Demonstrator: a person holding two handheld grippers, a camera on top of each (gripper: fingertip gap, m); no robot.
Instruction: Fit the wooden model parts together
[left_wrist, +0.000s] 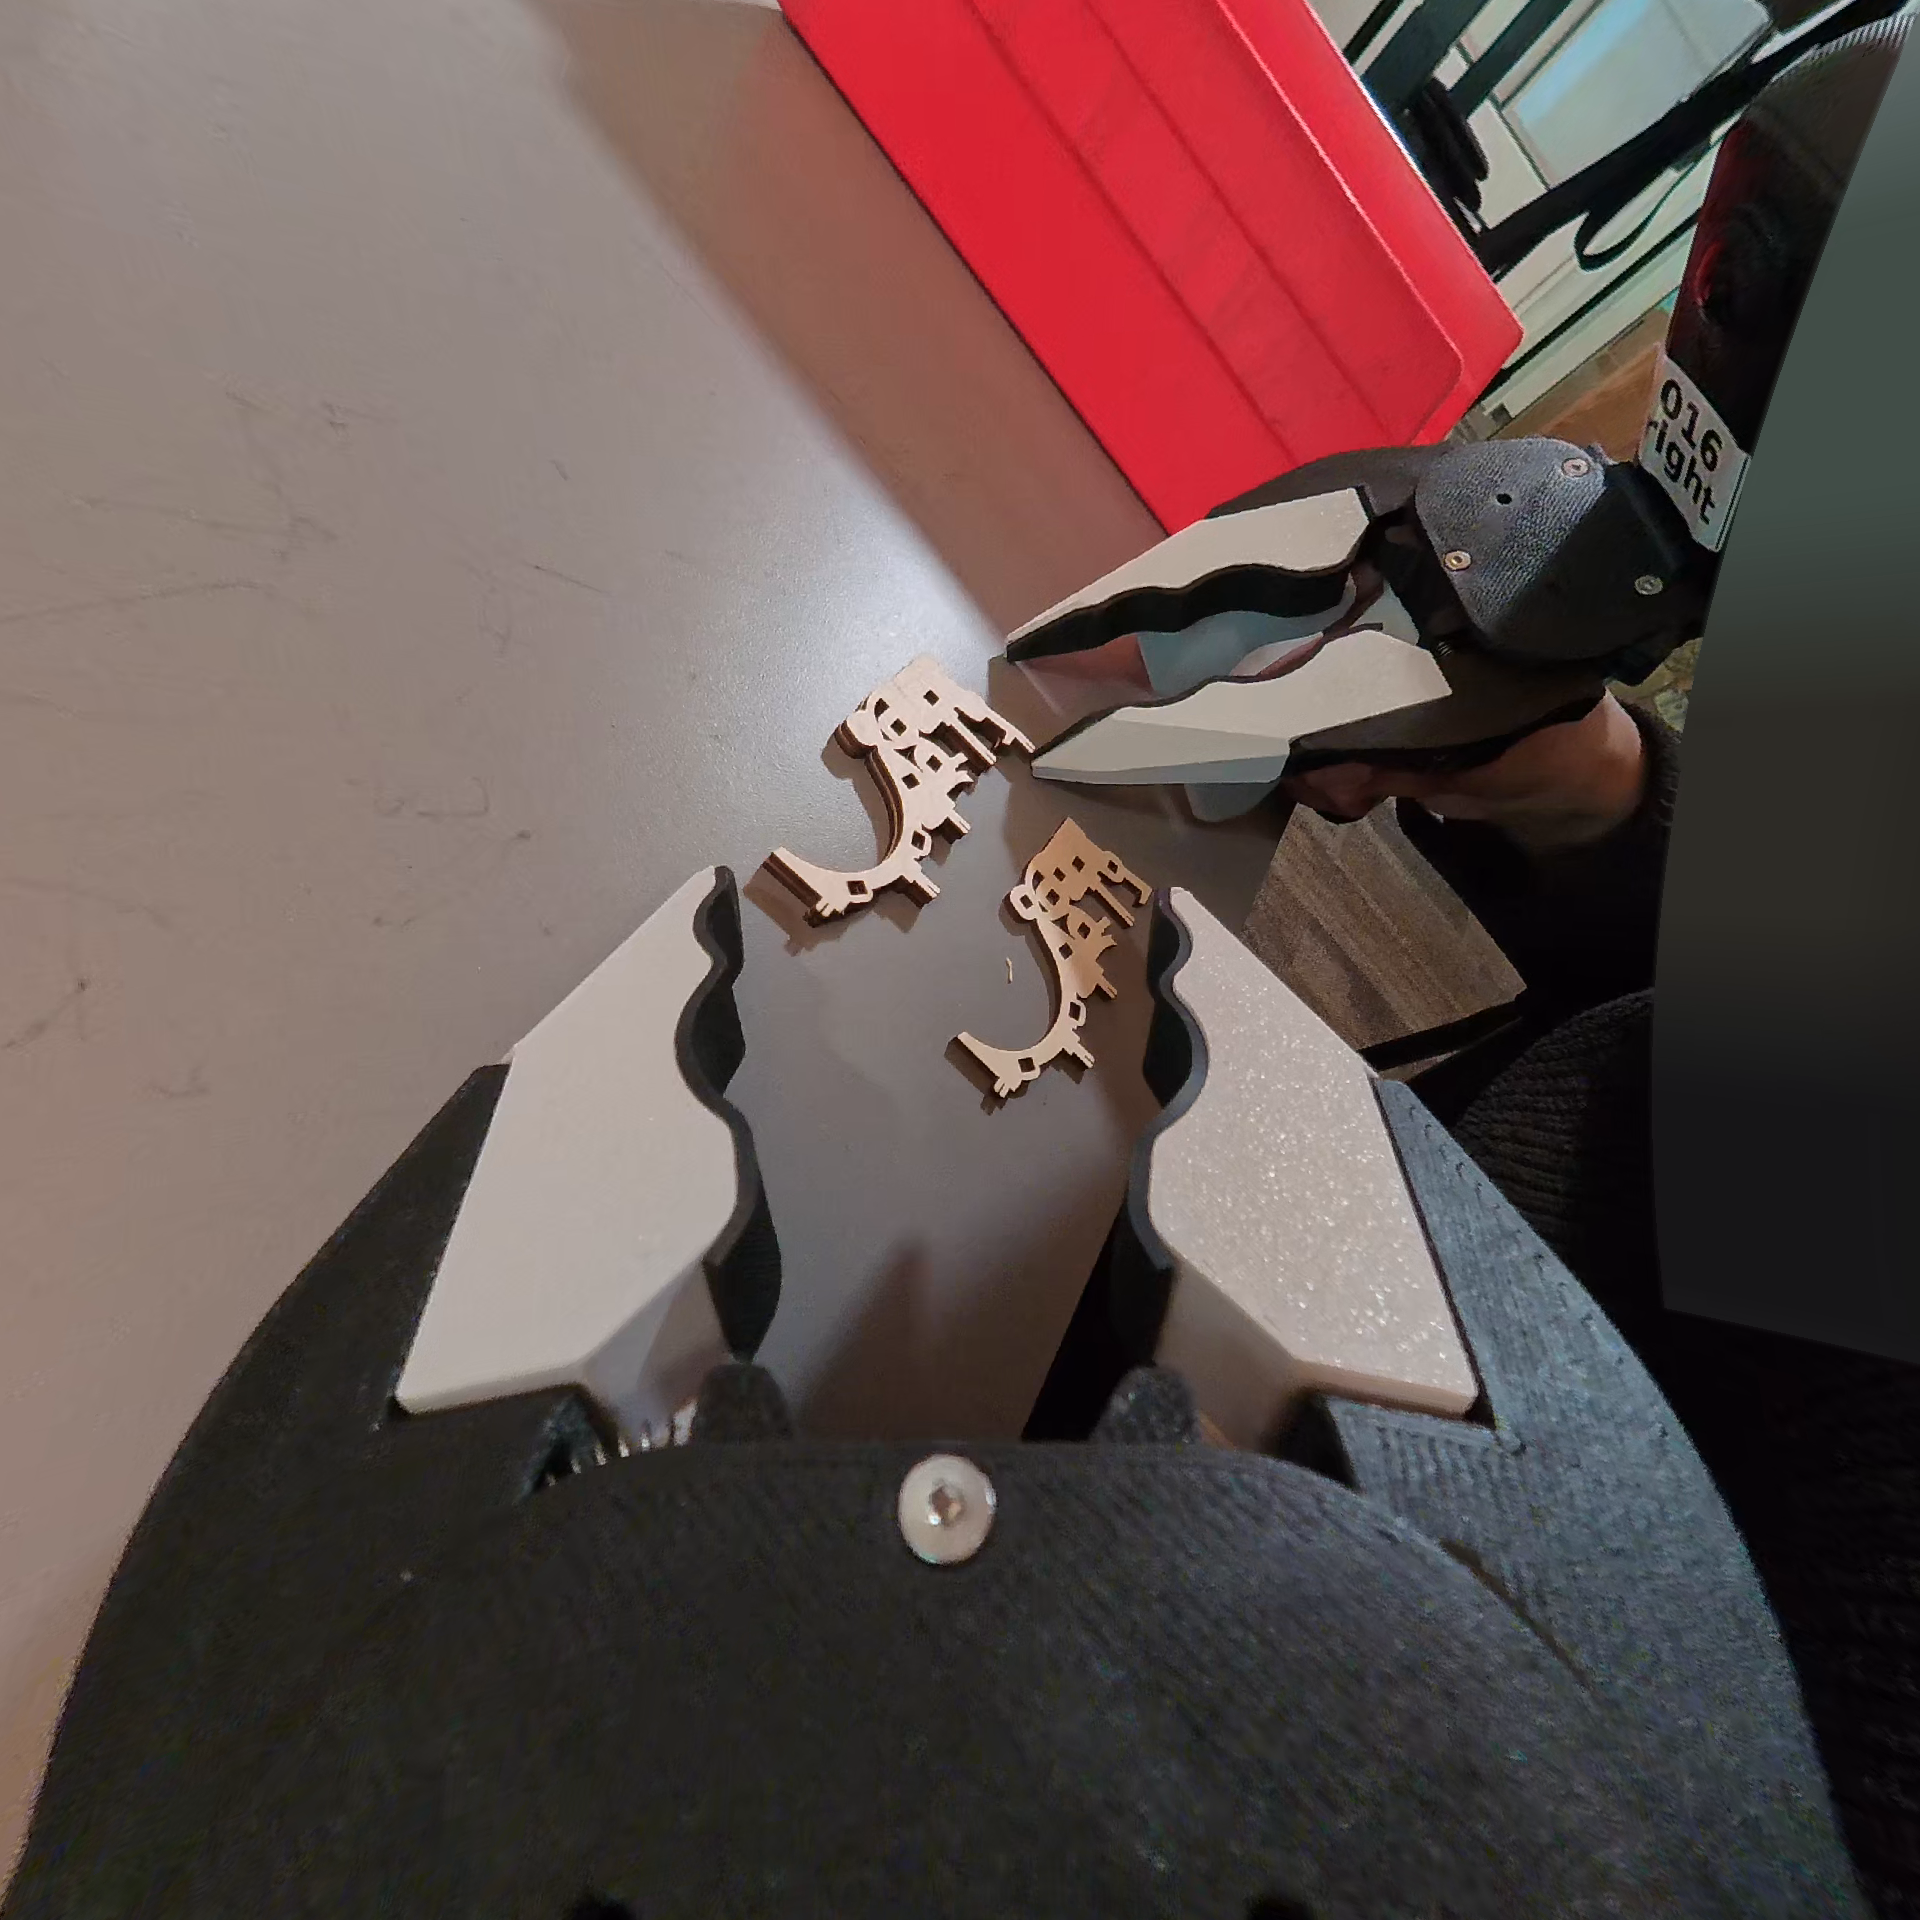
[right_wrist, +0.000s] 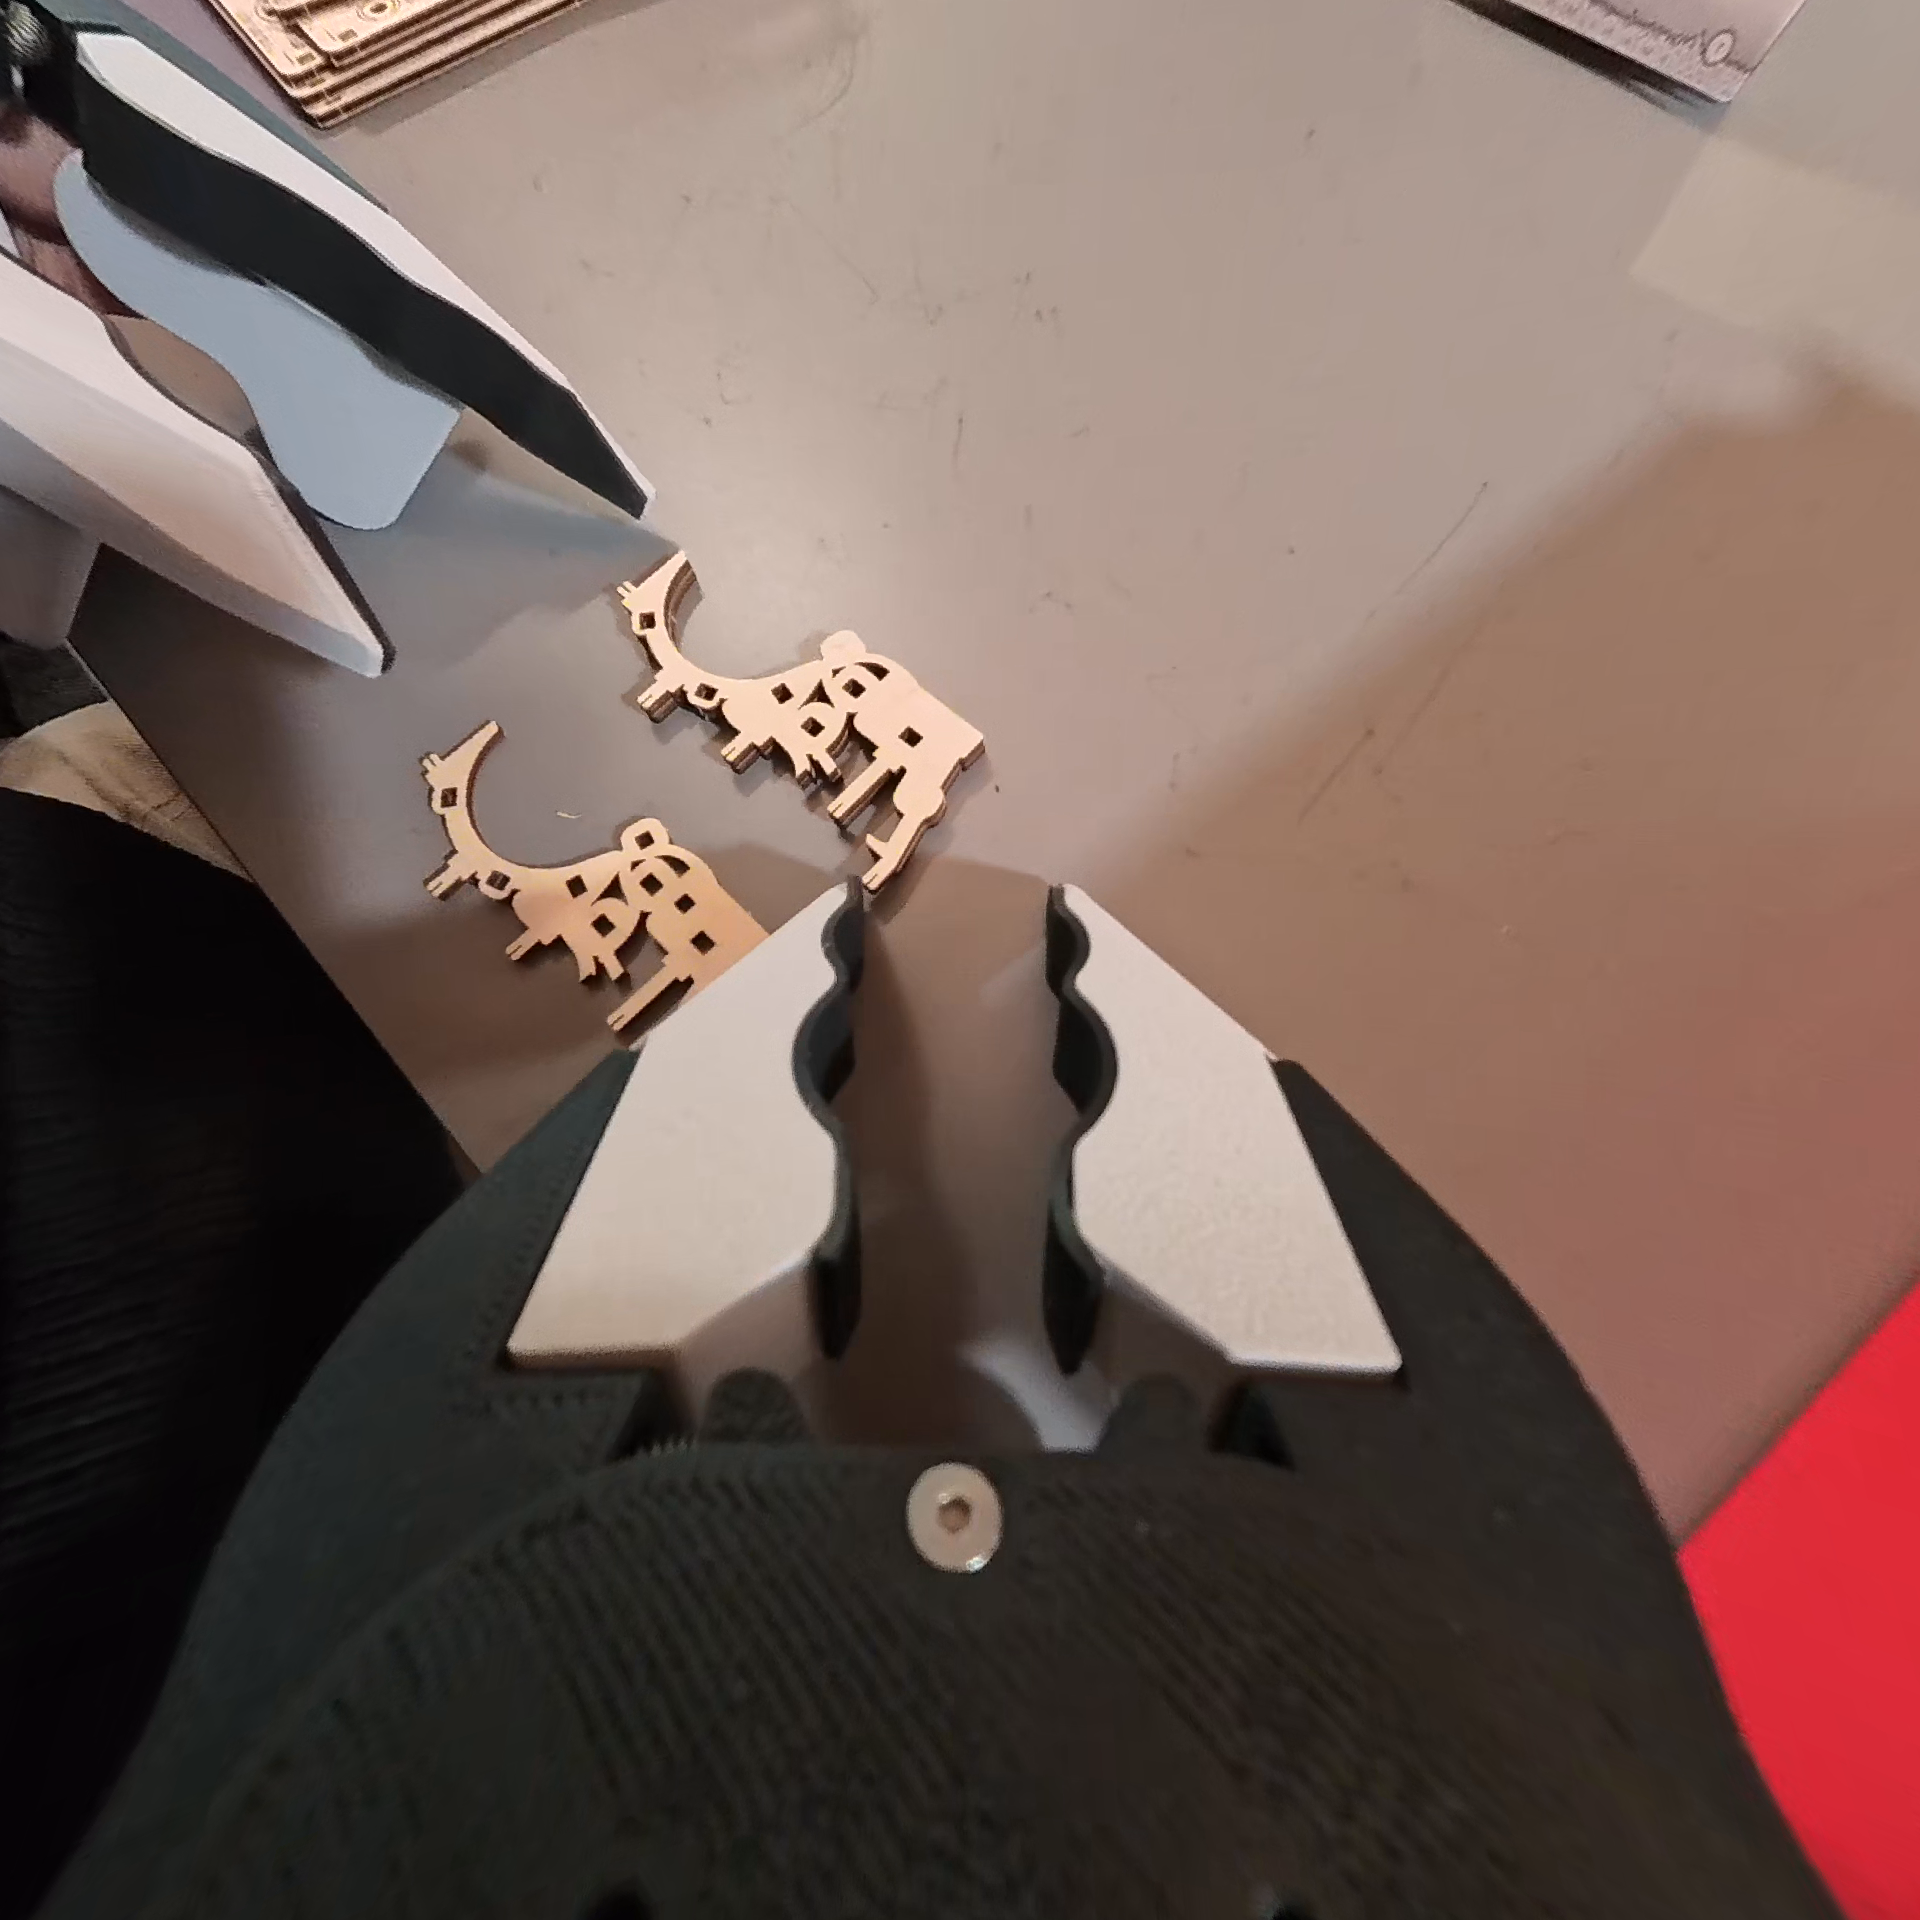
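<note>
Two light wooden cut-out parts with curved necks lie flat on the grey table. One is a stack of matching layers, which also shows in the right wrist view. The other is a single part. My left gripper is open and empty. The single part lies on the table just ahead of its right finger, and the stack just beyond its left fingertip. My right gripper is open and empty, with its left fingertip right at the stack's leg end. Each gripper also shows in the other's view.
A red tray stands on the table behind the parts; its corner shows in the right wrist view. A pile of wooden sheets and a grey card lie at the far edge. The table edge runs close beside the single part. Tip to tip, the grippers are about 10 cm apart. The grey card is about equally far from each gripper, around 30 cm.
</note>
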